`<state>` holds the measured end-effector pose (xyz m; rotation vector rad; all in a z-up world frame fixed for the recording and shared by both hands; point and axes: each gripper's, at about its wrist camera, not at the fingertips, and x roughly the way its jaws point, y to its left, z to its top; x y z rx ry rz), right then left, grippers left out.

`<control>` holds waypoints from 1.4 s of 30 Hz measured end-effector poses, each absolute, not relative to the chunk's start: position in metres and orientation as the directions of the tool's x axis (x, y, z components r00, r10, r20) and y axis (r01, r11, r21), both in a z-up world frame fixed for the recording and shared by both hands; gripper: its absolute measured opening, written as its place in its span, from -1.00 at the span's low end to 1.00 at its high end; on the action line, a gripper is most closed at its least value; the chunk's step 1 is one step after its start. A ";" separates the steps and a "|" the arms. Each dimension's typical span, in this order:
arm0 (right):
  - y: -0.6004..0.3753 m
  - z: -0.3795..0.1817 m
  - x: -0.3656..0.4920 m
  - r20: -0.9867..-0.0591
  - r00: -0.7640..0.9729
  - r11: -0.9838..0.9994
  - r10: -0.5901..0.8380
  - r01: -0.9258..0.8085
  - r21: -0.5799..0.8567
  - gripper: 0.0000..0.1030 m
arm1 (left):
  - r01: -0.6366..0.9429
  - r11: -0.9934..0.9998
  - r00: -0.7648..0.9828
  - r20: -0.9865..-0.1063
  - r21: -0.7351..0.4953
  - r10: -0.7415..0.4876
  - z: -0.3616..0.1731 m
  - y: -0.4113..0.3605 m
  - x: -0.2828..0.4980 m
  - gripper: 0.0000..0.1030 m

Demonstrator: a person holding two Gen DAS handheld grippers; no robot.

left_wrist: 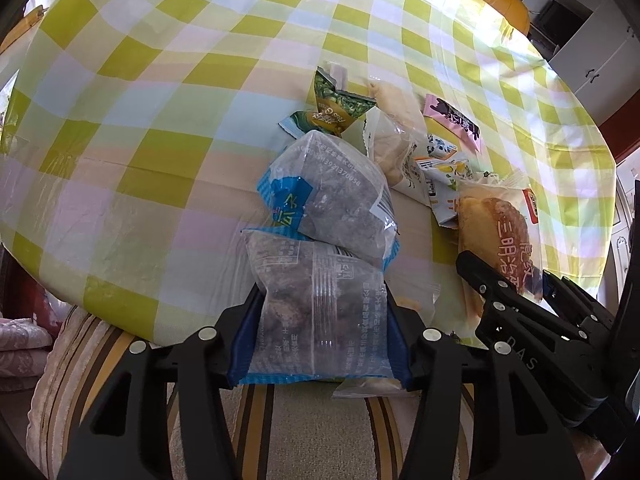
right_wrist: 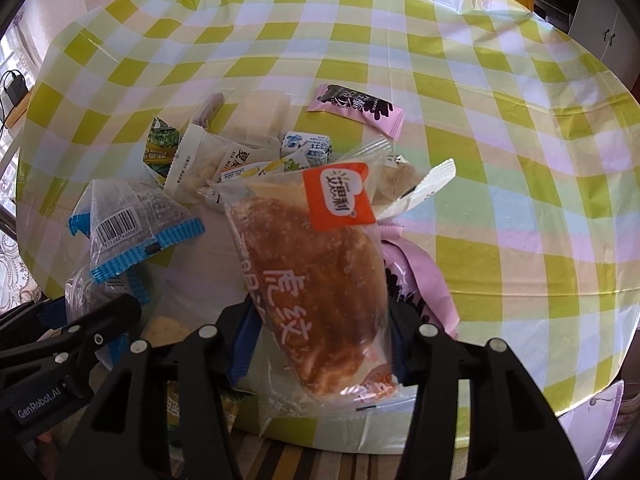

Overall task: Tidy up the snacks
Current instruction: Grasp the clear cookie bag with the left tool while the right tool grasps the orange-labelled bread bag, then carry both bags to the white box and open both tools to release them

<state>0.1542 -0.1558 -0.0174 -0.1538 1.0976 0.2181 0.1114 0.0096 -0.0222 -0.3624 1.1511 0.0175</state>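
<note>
Two wrist views of a round table [left_wrist: 168,128] covered with a yellow-green, white and pink checked cloth; a small heap of wrapped snacks lies near its front edge.

Left view — the left tongs [left_wrist: 318,340] pinch a clear packet with blue serrated ends [left_wrist: 320,312] holding a dark, crumbly cake; both blue pads press on the sides of the wrapper, and the packet's printed back faces the camera. A second packet of the same kind [left_wrist: 336,196] lies just beyond it, its near end overlapping the held one. Farther back sit a green pyramid-shaped sachet [left_wrist: 340,104], a clear bag of pale pieces [left_wrist: 394,140] and a pink bar wrapper [left_wrist: 452,120], the last set a little apart to the right.

Right view — the right tongs [right_wrist: 320,344] pinch a clear-wrapped golden bun [right_wrist: 316,280], marked with white characters and an orange label; the bun stands tilted, its label end pointing away from the camera. A crumpled pink wrapper [right_wrist: 420,280] lies just behind and to the right of it. The other pink bar wrapper [right_wrist: 356,110] lies flat, well beyond the heap.

Each pair of tongs appears at the edge of the other's view, side by side at the table's front edge. Below that edge a striped cushion [left_wrist: 80,360] shows.
</note>
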 end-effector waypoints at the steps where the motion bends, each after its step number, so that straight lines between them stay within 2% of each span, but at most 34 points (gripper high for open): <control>1: -0.156 -0.017 0.153 -0.892 0.441 0.968 0.099 -0.250 -0.015 -0.06 | -0.198 0.943 0.418 -0.893 -0.267 -0.165 -0.021 0.009 0.111 0.01; 22: -0.181 0.017 0.124 -0.839 0.524 0.976 0.147 -0.216 0.036 -0.10 | -0.173 0.982 0.551 -0.834 -0.073 0.035 0.020 -0.012 0.091 0.00; 31: -0.194 0.029 0.112 -0.818 0.550 0.977 0.170 -0.199 0.070 -0.11 | -0.161 0.987 0.592 -0.803 -0.029 0.073 0.037 -0.024 0.083 -0.01; 42: -0.218 0.047 0.097 -0.789 0.584 0.980 0.190 -0.166 0.113 -0.11 | -0.125 0.992 0.617 -0.785 -0.035 0.050 0.055 -0.041 0.076 -0.01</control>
